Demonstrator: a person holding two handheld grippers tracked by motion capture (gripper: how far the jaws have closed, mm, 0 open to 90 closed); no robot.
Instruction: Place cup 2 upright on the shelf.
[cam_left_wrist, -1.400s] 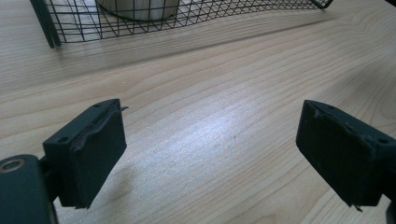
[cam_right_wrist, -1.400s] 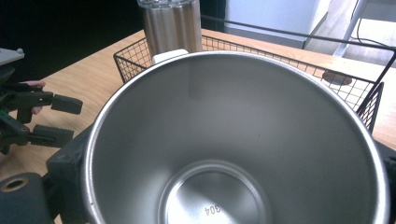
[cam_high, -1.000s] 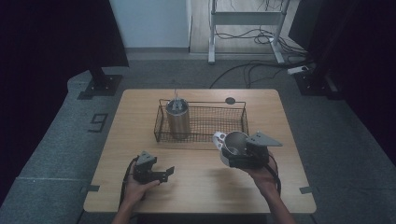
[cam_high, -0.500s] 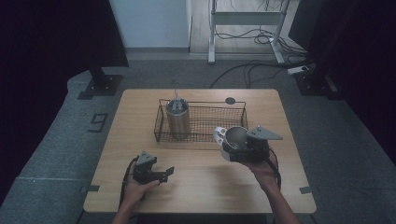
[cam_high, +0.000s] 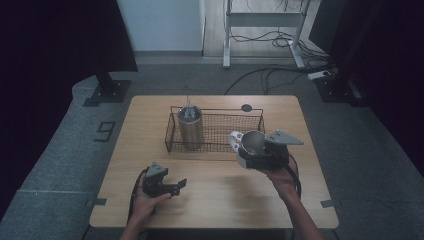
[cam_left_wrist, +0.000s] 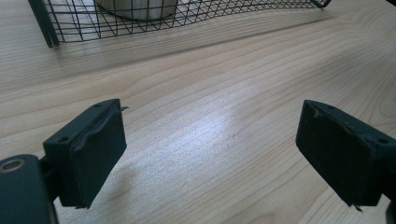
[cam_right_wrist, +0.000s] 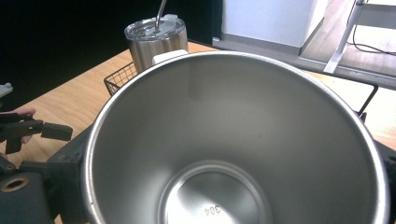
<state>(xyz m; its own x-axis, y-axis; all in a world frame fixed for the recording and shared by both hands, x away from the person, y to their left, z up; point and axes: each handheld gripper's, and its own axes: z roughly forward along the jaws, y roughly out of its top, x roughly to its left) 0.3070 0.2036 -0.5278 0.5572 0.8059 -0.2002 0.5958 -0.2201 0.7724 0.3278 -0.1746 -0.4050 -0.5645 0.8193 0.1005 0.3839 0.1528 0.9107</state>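
A: Right hand-held gripper (cam_high: 250, 156) clamped on steel cup (cam_high: 252, 144), open mouth up, held above bench (cam_high: 220, 200) just by wire basket's (cam_high: 220, 131) near right corner. Empty inside.

B: Left hand-held gripper (cam_high: 167, 186) released, nothing between pads, resting low on bench, well apart.

A: Risk, probably: smooth round wall slipping in the grip if tilted.

B: Also catching basket rim, or knocking lidded tumbler (cam_high: 190, 126) standing inside.

cup (cam_right_wrist: 233, 140) base cropped, right tongs pads hidden
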